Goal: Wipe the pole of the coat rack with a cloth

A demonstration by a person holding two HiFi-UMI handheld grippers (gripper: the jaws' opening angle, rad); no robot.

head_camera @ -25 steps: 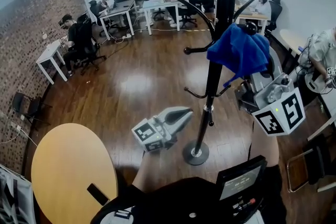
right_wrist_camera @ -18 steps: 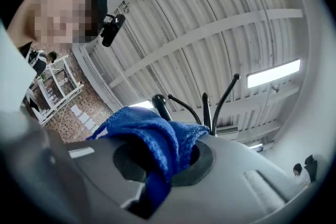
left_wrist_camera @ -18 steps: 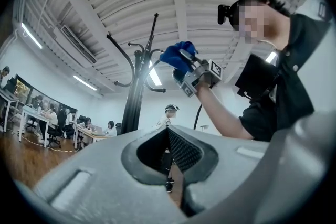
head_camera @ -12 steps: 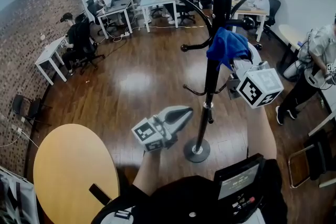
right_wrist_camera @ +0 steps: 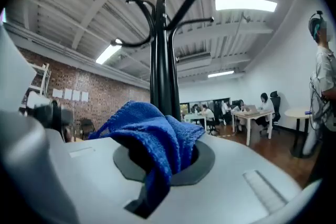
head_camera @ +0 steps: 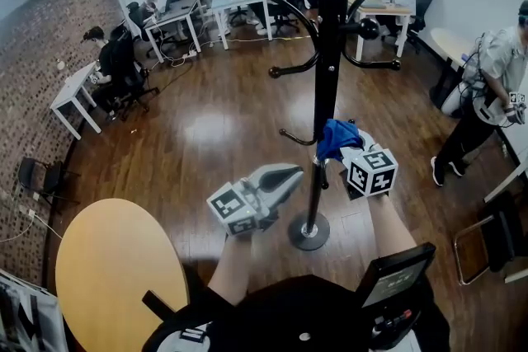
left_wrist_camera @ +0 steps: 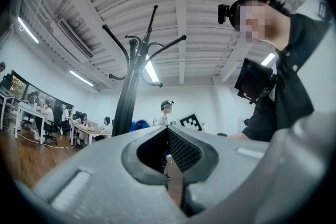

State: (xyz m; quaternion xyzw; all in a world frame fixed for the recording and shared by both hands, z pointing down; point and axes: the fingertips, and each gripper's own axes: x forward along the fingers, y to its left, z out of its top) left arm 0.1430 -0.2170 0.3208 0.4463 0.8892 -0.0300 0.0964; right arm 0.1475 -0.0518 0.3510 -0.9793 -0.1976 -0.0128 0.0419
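Head view first: the right hand-held gripper, clenched on the blue cloth, has slid down the pole from hook height a second ago to its lower stretch. The cloth now lies against the pole's right side, not far above the base. That reads as one downward wiping stroke nearly finished. The left hand-held gripper has stayed just left of the pole, not touching it.

Left gripper view: its jaws are pressed together with nothing between them, and the coat rack stands beyond.

Right gripper view: the cloth is bunched between the jaws, with the pole right behind it.
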